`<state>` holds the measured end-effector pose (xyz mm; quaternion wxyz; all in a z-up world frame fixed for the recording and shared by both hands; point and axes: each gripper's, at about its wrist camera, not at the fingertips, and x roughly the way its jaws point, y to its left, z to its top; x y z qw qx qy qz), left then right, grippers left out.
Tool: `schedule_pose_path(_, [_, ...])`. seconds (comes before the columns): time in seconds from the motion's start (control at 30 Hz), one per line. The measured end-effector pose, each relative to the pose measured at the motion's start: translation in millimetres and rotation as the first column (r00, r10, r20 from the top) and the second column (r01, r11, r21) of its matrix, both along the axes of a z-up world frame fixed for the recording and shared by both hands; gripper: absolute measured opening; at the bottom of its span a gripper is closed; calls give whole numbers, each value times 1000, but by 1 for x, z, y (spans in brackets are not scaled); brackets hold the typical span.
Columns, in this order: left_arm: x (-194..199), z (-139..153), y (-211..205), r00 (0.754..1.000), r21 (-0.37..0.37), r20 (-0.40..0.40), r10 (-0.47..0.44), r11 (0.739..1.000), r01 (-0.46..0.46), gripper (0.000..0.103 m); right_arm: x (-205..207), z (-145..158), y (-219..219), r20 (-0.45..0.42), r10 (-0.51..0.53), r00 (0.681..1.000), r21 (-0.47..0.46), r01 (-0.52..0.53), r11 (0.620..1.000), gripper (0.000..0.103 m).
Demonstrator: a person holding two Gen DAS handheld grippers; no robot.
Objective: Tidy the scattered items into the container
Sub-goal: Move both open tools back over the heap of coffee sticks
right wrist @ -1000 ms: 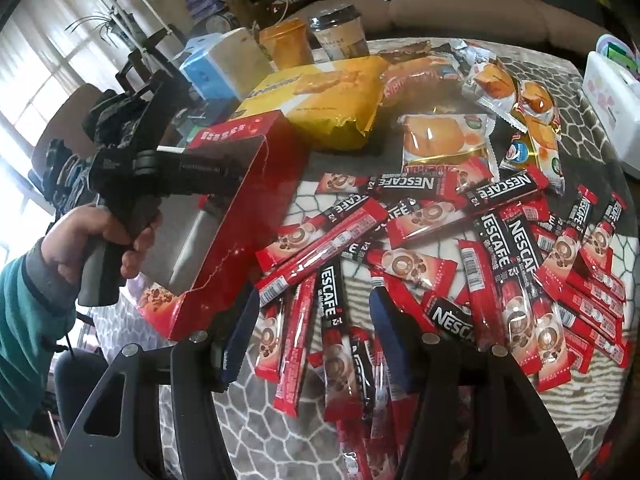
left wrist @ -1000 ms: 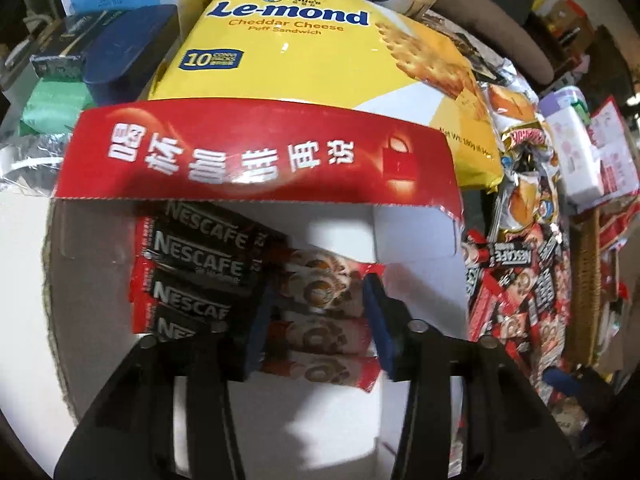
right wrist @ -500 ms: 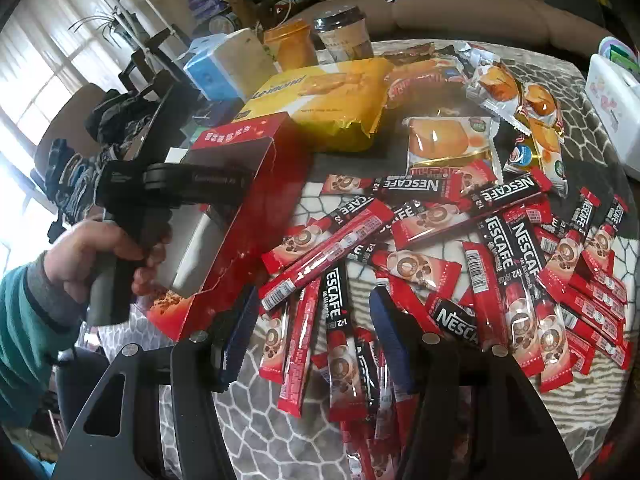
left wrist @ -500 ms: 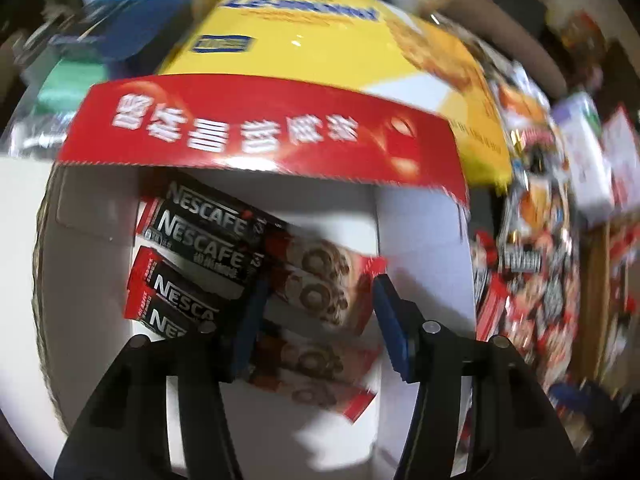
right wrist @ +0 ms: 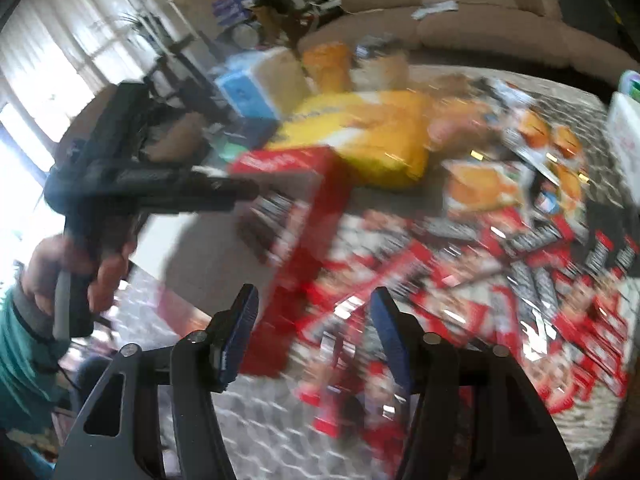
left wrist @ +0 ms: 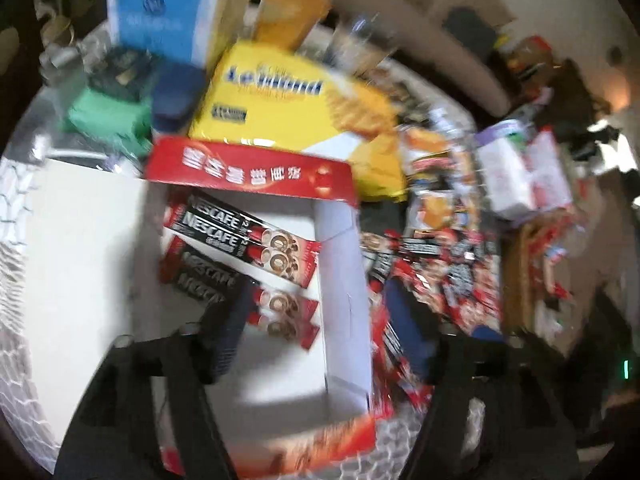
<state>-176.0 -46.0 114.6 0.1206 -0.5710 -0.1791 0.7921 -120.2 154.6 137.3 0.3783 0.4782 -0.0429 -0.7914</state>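
Observation:
The red Nescafe box (left wrist: 344,304) lies open with a white inside and holds several Nescafe sachets (left wrist: 256,240). My left gripper (left wrist: 320,320) is open and empty, raised above the box's right wall. Many red sachets (right wrist: 500,264) lie scattered on the patterned table to the right of the box (right wrist: 304,216). My right gripper (right wrist: 314,332) is open and empty, over the table by the box's near corner. The left gripper also shows in the right wrist view (right wrist: 240,192), held by a hand. Both views are blurred.
A yellow Le-mond cracker bag (left wrist: 296,104) lies behind the box, with a blue tissue box (left wrist: 160,12) and an orange jar (left wrist: 288,12) beyond. Snack packets (right wrist: 484,184) lie at the back right. A sofa (right wrist: 480,28) stands past the table.
My left gripper has pulled up and back from inside the box and swung right; the sachets stay in the box. My right gripper has shifted left toward the box's corner.

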Motion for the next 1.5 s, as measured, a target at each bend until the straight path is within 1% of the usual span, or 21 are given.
schedule_pose_path(0.03, [10,11,-7,1000,-16,-27,-9,1000,9,70,-3,4,-7,10,18,1000,-27,-17,999,66])
schedule_pose_path(0.07, [11,16,-17,999,-22,-44,-12,1000,11,71,-8,8,-16,22,27,999,-39,-27,999,66])
schedule_pose_path(0.13, [24,20,-21,998,-58,-66,-22,998,18,73,-15,12,-31,10,13,1000,5,-13,1000,66])
schedule_pose_path(0.17, [25,17,-27,998,-71,-60,-25,997,20,73,-17,13,-38,-4,-1,1000,31,1,1000,66])
schedule_pose_path(0.2, [35,16,-33,999,-83,-50,-22,996,18,73,-19,13,-41,-4,-12,1000,43,13,999,66])
schedule_pose_path(0.3, [53,10,-34,999,-135,-46,-18,991,12,74,-18,10,-46,12,-47,999,44,46,998,67])
schedule_pose_path(0.33, [58,7,-31,999,-138,-44,-19,990,12,74,-15,8,-47,14,-62,998,50,61,997,72])
schedule_pose_path(0.37, [68,5,-32,999,-141,-45,-17,990,10,78,-13,7,-46,18,-77,997,55,76,996,79])
schedule_pose_path(0.4, [73,3,-29,999,-153,-48,-13,988,5,79,-10,6,-45,20,-90,996,54,89,995,82])
schedule_pose_path(0.43, [78,3,-25,998,-172,-59,-11,985,0,80,-5,5,-43,21,-101,995,50,100,994,85])
schedule_pose_path(0.6, [101,12,-9,994,-236,-103,-24,972,-1,81,19,6,-38,25,-116,993,80,114,990,87])
schedule_pose_path(0.63, [106,15,-7,993,-250,-114,-25,968,-4,81,25,7,-37,31,-110,993,77,108,991,90])
schedule_pose_path(0.7, [115,20,-1,991,-282,-131,-34,960,-5,86,35,9,-36,28,-106,994,80,104,991,99])
schedule_pose_path(0.73, [120,23,2,989,-296,-141,-37,955,-6,86,40,12,-35,21,-107,994,81,105,991,103])
schedule_pose_path(0.77, [125,26,4,988,-306,-149,-42,952,-5,86,45,15,-32,14,-109,994,82,108,991,103])
schedule_pose_path(0.93, [143,40,16,983,-294,-173,-57,956,4,91,61,27,-10,-5,-151,988,76,151,986,103])
schedule_pose_path(1.07, [152,46,32,981,-292,-177,-78,956,23,103,69,31,19,-3,-199,980,67,199,978,103])
schedule_pose_path(1.17, [156,48,49,981,-292,-161,-105,955,55,103,73,31,42,0,-236,972,69,235,970,103])
schedule_pose_path(1.3, [163,51,70,974,-309,-186,-129,949,66,103,80,25,75,-3,-287,958,89,286,954,103])
schedule_pose_path(1.4, [166,50,87,971,-313,-185,-149,946,85,103,84,20,98,0,-314,949,91,313,945,103])
schedule_pose_path(1.5, [170,48,100,965,-278,-208,-161,955,100,103,87,14,124,-15,-358,934,121,357,926,103])
